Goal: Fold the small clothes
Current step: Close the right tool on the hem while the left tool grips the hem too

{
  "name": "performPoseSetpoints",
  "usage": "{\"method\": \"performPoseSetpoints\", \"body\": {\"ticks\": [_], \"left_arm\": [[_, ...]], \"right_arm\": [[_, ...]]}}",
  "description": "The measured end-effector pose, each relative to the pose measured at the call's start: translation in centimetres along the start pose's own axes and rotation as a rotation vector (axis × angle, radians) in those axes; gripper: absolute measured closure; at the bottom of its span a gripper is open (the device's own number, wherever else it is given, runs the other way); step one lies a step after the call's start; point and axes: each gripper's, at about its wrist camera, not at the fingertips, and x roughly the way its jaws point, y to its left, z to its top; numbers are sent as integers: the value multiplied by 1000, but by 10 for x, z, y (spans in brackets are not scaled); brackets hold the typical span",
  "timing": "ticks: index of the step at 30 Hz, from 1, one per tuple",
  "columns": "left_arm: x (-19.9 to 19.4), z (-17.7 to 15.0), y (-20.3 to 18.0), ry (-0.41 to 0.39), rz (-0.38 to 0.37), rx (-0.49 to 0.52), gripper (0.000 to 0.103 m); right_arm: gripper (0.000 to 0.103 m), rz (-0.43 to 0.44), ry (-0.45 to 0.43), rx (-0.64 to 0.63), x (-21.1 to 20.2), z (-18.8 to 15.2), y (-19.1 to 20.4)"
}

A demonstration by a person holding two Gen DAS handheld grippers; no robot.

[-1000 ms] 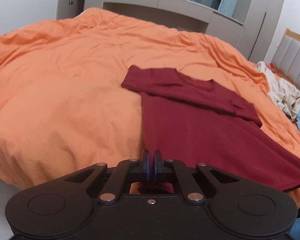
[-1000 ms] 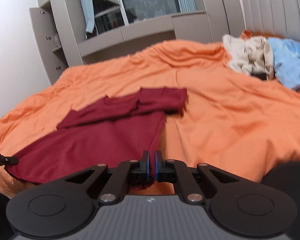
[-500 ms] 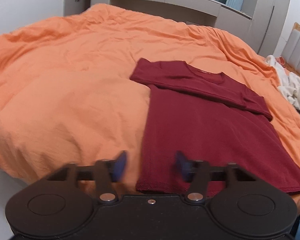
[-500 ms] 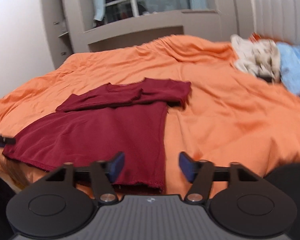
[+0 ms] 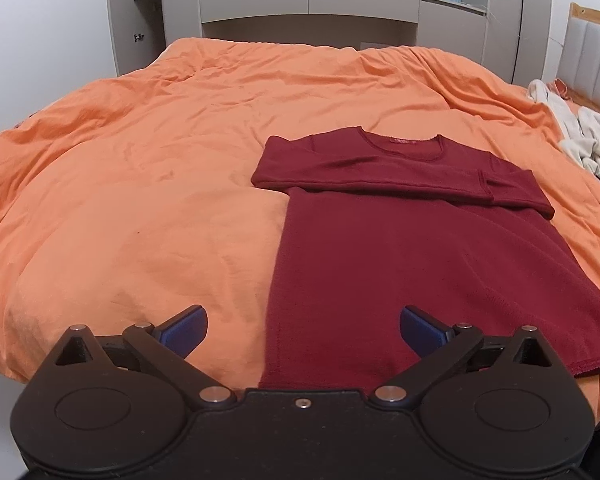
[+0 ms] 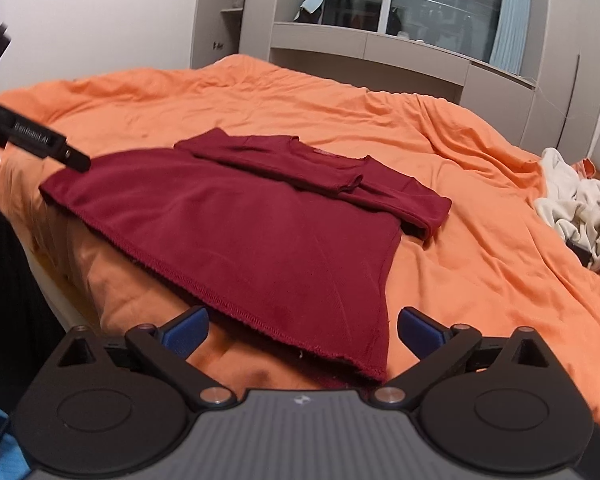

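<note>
The dark red shirt (image 5: 412,256) lies flat near the orange bed's (image 5: 140,160) edge, sleeves folded across its chest, while the left gripper (image 5: 302,330) and right gripper (image 6: 302,330), jaws just opened and empty, hover at its hem corners, likely having smoothed it for the next fold.

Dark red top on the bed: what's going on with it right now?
A person is folding the dark red top on the orange duvet. Its sleeves are already folded across the chest. The left gripper and right gripper have just been opening at the hem corners; nothing is pinched, and the top lies flat.
</note>
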Motion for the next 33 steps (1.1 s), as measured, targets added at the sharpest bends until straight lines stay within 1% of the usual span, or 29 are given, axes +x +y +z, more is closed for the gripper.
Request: {"method": "performPoseSetpoints", "body": {"ticks": [7,12,14,17,18,19,21,23,24,25,26,27,28,29,31,33], "left_arm": [[4,2,-7,15,6,29,1],[4,2,-9,15,2,32,1],[2,1,-9,2,-11,36,1],[-2,-1,-11,-26,-41,40,1],[-3,-2,-11,-31,-53,42,1],[-4,-3,-12,-34,-65,44,1],[-5,-5,-14,-40,-87,51,1],[-8,-7,-16,-55,-118,68,1],[-10,-8,-18,-65,-135,79,1],[-12,-10,-20,-75,-154,92,1],[-14,-11,-22,-81,-170,105,1],[-16,-13,-24,-86,-185,118,1],[-17,-15,-26,-90,-200,133,1],[-18,-16,-28,-92,-211,146,1],[-18,-20,-35,-94,-234,178,1],[-18,-23,-41,-96,-259,210,1]], "right_arm": [[0,-54,23,-88,11,-3,11],[0,-98,43,-221,22,-8,29],[0,-115,24,-260,23,-11,35],[2,-149,-24,-253,23,-11,35],[7,-146,-35,-245,23,-10,33],[17,-133,-43,-236,23,-9,31],[29,-116,-51,-221,22,-7,28],[35,-92,-63,-215,21,-7,26],[45,-73,-66,-218,20,-8,26],[60,-60,-67,-220,20,-8,26],[68,-44,-67,-218,20,-8,26],[83,-35,-65,-210,21,-8,26],[88,-26,-64,-198,21,-7,26],[89,-19,-68,-187,21,-6,25],[94,-5,-88,-158,20,-1,22],[95,14,-111,-106,18,7,15]]}}
